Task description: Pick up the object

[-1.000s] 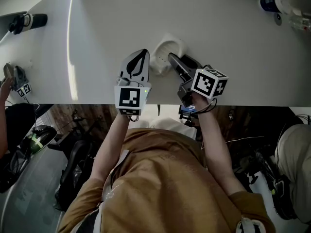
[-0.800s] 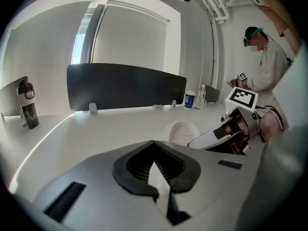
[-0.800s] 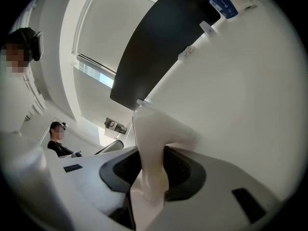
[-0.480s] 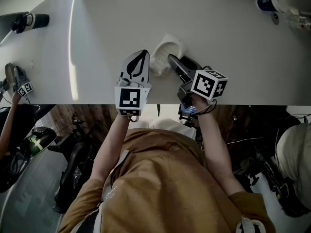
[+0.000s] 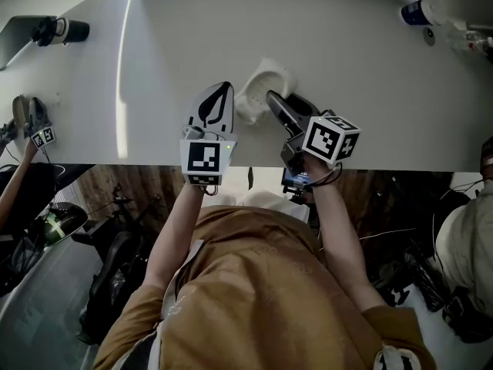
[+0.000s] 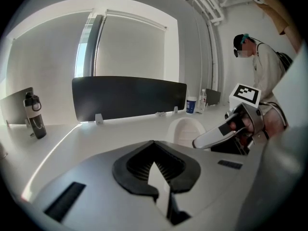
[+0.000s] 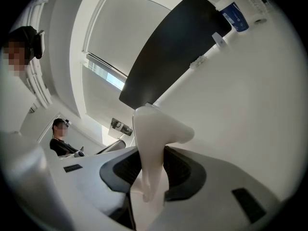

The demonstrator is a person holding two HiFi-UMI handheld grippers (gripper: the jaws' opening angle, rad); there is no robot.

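Right gripper [image 5: 272, 99] has its fingers [image 7: 191, 175] clamped on the white moulded object [image 7: 154, 134], near the bench [image 5: 370, 60] front edge. It looks light, rigid and glossy, so the thin rim could slip. Left gripper [image 6: 156, 171] is beside it, fingers together, empty.

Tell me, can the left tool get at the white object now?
Probably yes: the white object sits right beside the left tool, nothing between them, though the right tool grips it.
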